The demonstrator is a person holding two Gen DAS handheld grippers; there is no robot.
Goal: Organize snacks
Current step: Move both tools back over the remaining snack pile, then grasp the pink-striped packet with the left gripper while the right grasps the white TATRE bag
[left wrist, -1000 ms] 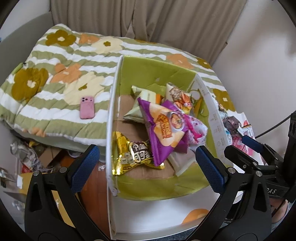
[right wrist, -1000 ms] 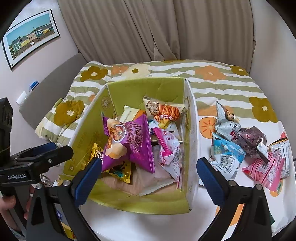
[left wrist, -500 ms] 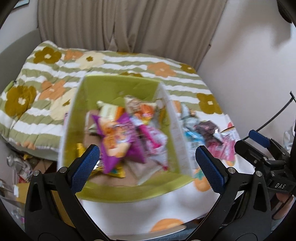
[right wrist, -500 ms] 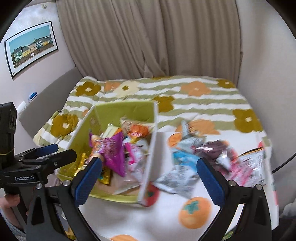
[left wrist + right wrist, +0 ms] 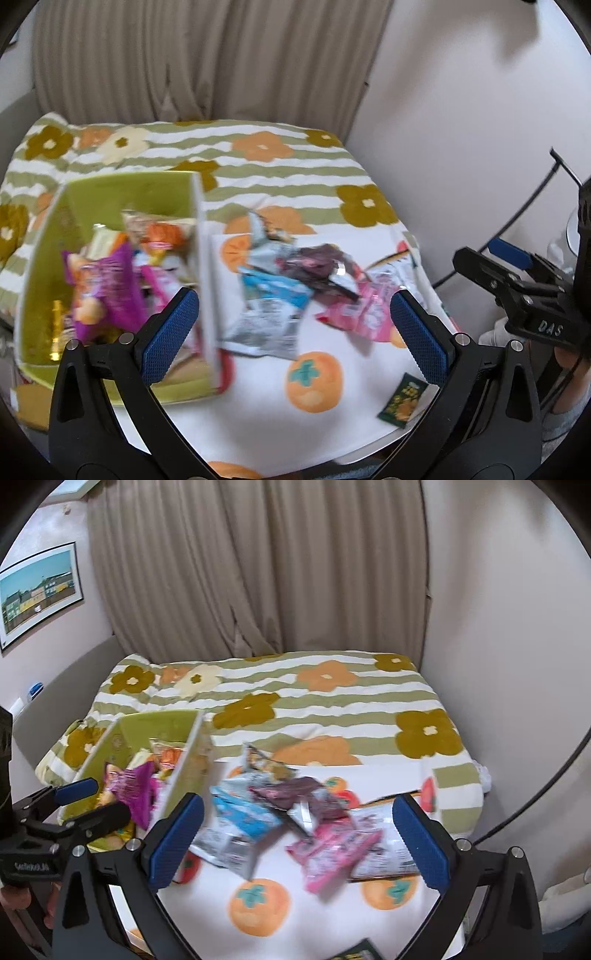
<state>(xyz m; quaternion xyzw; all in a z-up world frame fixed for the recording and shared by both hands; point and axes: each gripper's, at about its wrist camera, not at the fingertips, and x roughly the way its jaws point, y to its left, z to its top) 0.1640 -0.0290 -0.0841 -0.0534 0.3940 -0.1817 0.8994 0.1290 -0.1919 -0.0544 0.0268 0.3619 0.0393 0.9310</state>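
Left wrist view: the green box [image 5: 110, 192] holds a purple bag [image 5: 107, 291] and more snacks, past the left finger. Loose packets [image 5: 295, 291] lie between both open grippers' [image 5: 295, 325] [image 5: 295, 834] fingers on a fruit-print cloth [image 5: 258, 406], bed [image 5: 295, 701] behind.

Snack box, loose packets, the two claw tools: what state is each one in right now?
Green box: open-topped, partly filled with packets.
Loose packets: piled on the cloth beside the box, outside it.
Small green packet: lying apart, near the cloth's edge.
Left gripper: jaws open, empty.
Right gripper: jaws open, empty.
Curtain: drawn shut.
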